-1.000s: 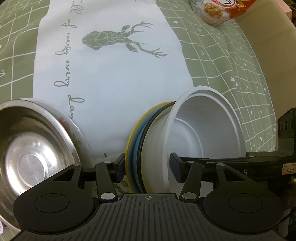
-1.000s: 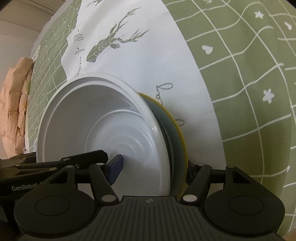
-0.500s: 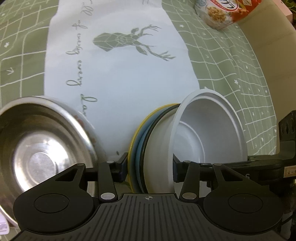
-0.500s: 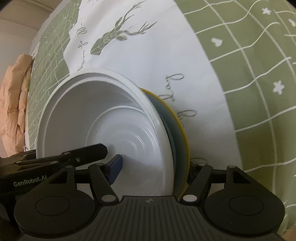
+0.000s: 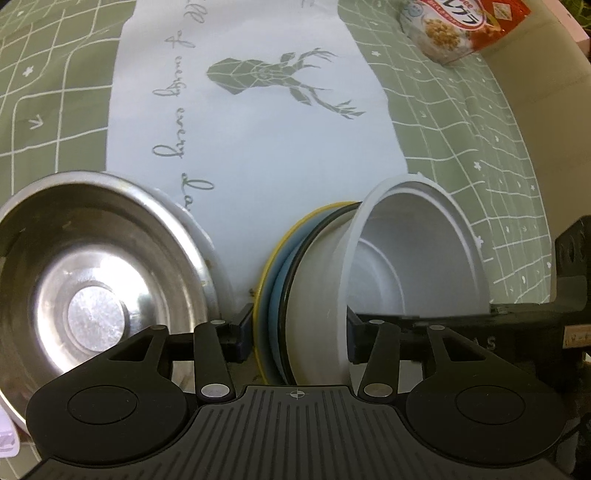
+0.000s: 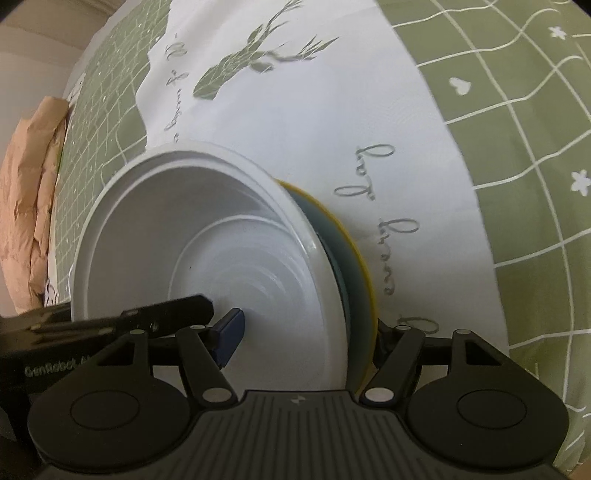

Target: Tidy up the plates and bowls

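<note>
A stack of a white bowl (image 5: 413,258), a blue plate (image 5: 280,266) and a yellow plate (image 5: 269,258) is held on edge above the table. My left gripper (image 5: 299,332) is shut on the stack, one finger behind the yellow plate, one inside the bowl. My right gripper (image 6: 306,332) is shut on the same stack from the opposite side; the white bowl (image 6: 207,258) and the yellow plate (image 6: 364,258) show there. A steel bowl (image 5: 92,280) lies left of the stack in the left wrist view.
A white runner with a deer print (image 5: 258,110) crosses the green checked tablecloth (image 6: 517,147). A cereal bag (image 5: 458,26) lies at the far right edge. Crumpled brown paper (image 6: 29,221) lies beyond the table's left side.
Both grippers have moved with the stack along the runner; the steel bowl has come further into the left wrist view. The grip has not changed.
</note>
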